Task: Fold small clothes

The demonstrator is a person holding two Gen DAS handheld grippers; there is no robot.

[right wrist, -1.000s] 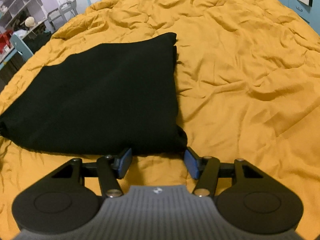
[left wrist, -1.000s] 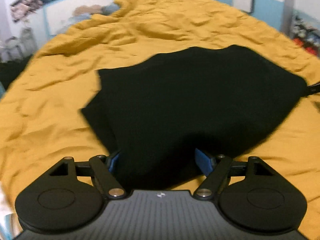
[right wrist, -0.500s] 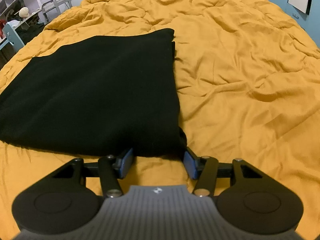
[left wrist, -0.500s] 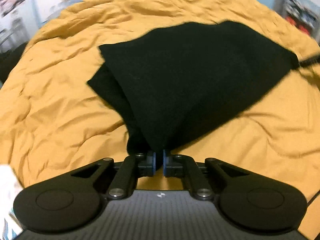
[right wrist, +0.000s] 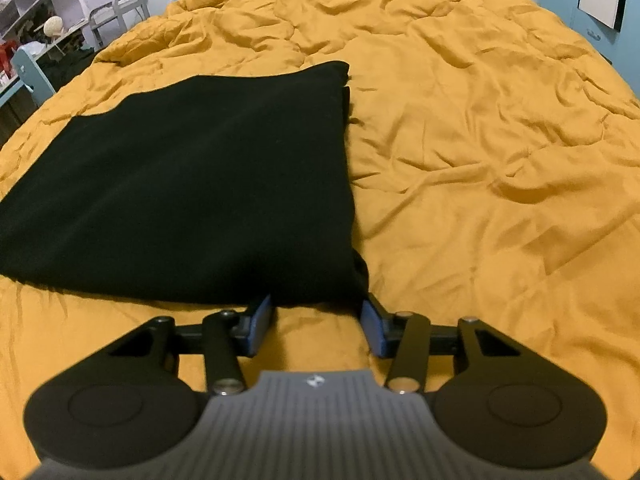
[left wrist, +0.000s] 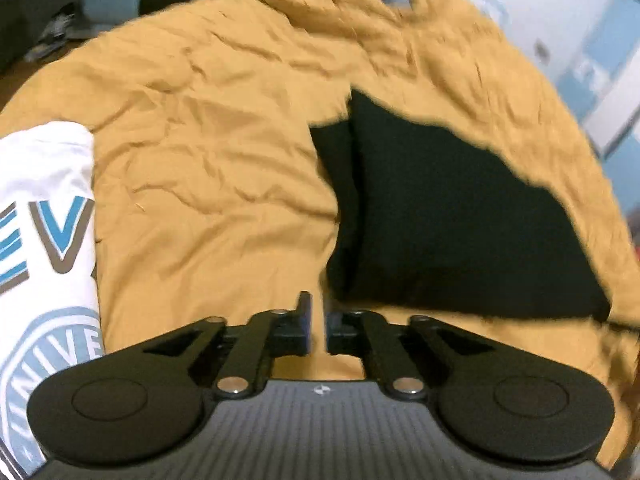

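On the bed, over a rumpled mustard-yellow quilt (right wrist: pixel 480 128), a folded black garment (right wrist: pixel 180 184) lies flat, clear of the bed's edges on every side seen. Right wrist view: its near hem runs just ahead of the right hand-held gripper (right wrist: pixel 316 320); jaws apart and closing, bare quilt between them, the right pad close against the garment's near right corner, contact unclear. Garment's right edge is straight, with a lower layer peeking out at the far corner. Wide open quilt to the right of it; shelves and a chair stand beyond the bed's left edge.

Left wrist view, blurred: left hand-held gripper (left wrist: pixel 318 330) has a narrow gap, jaws opening, nothing between them, garment (left wrist: pixel 460 220) just ahead and to the right, its left edge showing two layers. Open quilt (left wrist: pixel 208 168) to the left, up to a white printed garment (left wrist: pixel 44 280) at the frame's left margin
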